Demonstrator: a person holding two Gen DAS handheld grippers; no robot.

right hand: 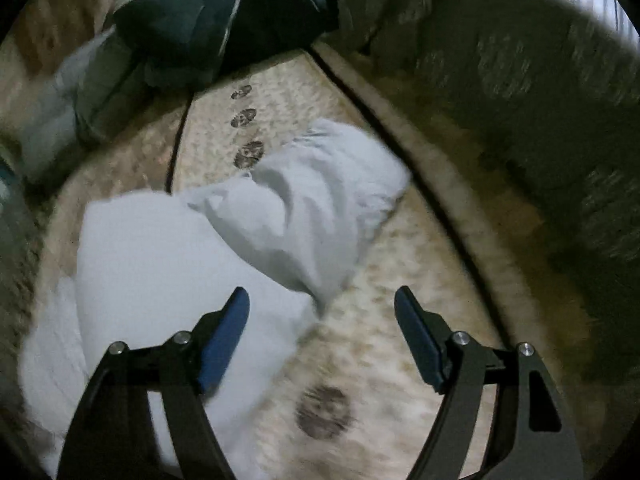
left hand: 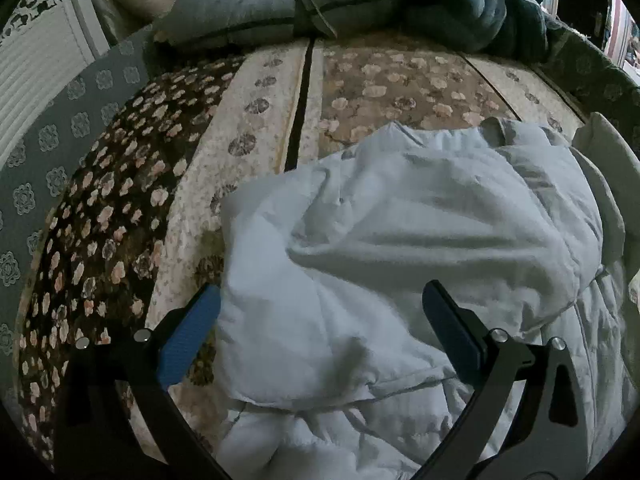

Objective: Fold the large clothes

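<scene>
A large white garment [left hand: 400, 240] lies crumpled on a flowered bedspread [left hand: 256, 92]. My left gripper [left hand: 320, 296] is open, its blue pads on either side of the garment's near left part, just above the cloth. In the right wrist view the same white garment [right hand: 180, 248] lies bunched, one part [right hand: 320, 184] sticking out to the far right. My right gripper [right hand: 322, 300] is open and empty, over the garment's right edge and the bedspread [right hand: 400, 360]. That view is blurred.
Dark grey and blue quilts and pillows [left hand: 320, 0] are piled along the bed's far edge; they also show in the right wrist view [right hand: 200, 32]. A grey patterned border [left hand: 52, 128] runs along the bed's left side. A white slatted panel [left hand: 36, 52] stands at far left.
</scene>
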